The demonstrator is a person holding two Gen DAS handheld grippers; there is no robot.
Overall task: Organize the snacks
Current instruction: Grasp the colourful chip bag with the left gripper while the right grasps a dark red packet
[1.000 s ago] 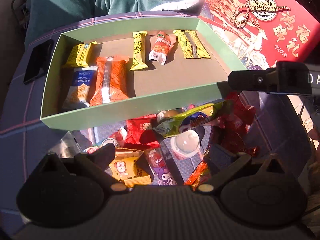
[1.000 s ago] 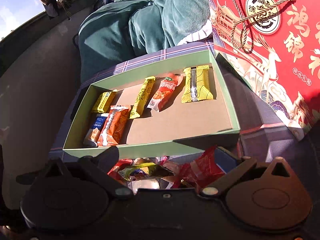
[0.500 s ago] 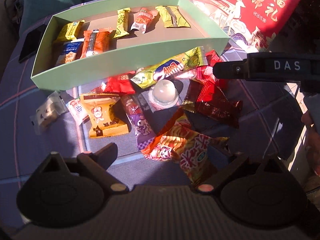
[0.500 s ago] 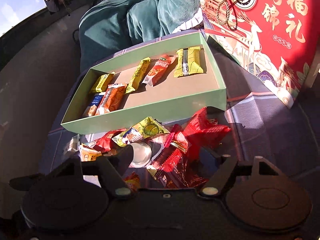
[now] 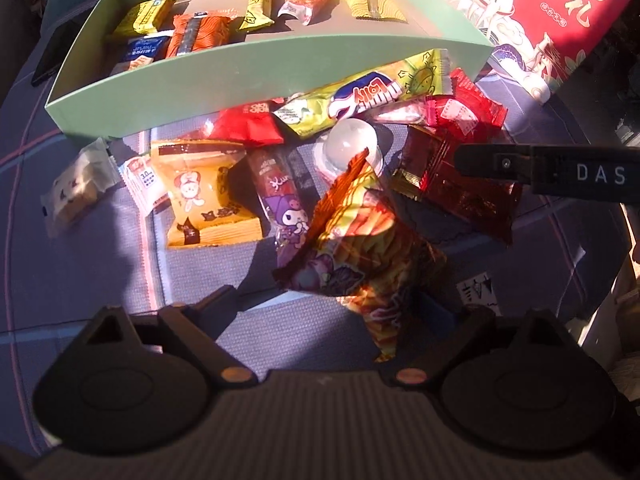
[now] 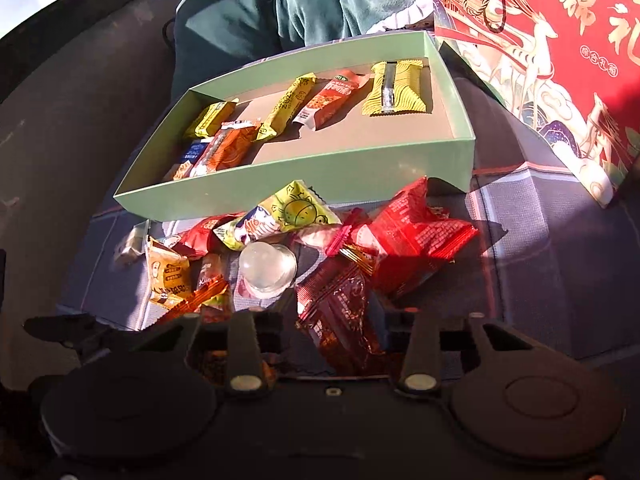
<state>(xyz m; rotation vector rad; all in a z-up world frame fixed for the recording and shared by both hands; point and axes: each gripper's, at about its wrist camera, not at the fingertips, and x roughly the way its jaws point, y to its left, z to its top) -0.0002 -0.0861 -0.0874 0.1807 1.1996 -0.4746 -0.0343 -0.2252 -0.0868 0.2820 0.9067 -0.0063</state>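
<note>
A green tray [image 5: 256, 76] [image 6: 304, 168] holds several wrapped snacks. In front of it lies a loose pile: a yellow-green lolly pack [image 5: 372, 92], a clear jelly cup [image 5: 352, 144] [image 6: 268, 268], a yellow pack [image 5: 204, 196], a purple pack [image 5: 284, 200], an orange-red chip bag [image 5: 368, 248], a dark red pack [image 5: 452, 184] [image 6: 340, 312] and a bright red pack [image 6: 412, 236]. My left gripper [image 5: 340, 304] is open, just before the chip bag. My right gripper [image 6: 328, 320] is open with the dark red pack between its fingers; it shows in the left wrist view [image 5: 540, 168].
A red gift bag [image 5: 560, 8] [image 6: 552, 48] stands right of the tray. A small white pack [image 5: 76, 188] lies at the pile's left. A dark phone [image 5: 52, 56] lies left of the tray. A teal garment [image 6: 280, 12] sits behind. The cloth is blue plaid.
Both grippers have pulled back and down from the tray toward the loose pile. The right gripper's fingers have narrowed around the dark red pack.
</note>
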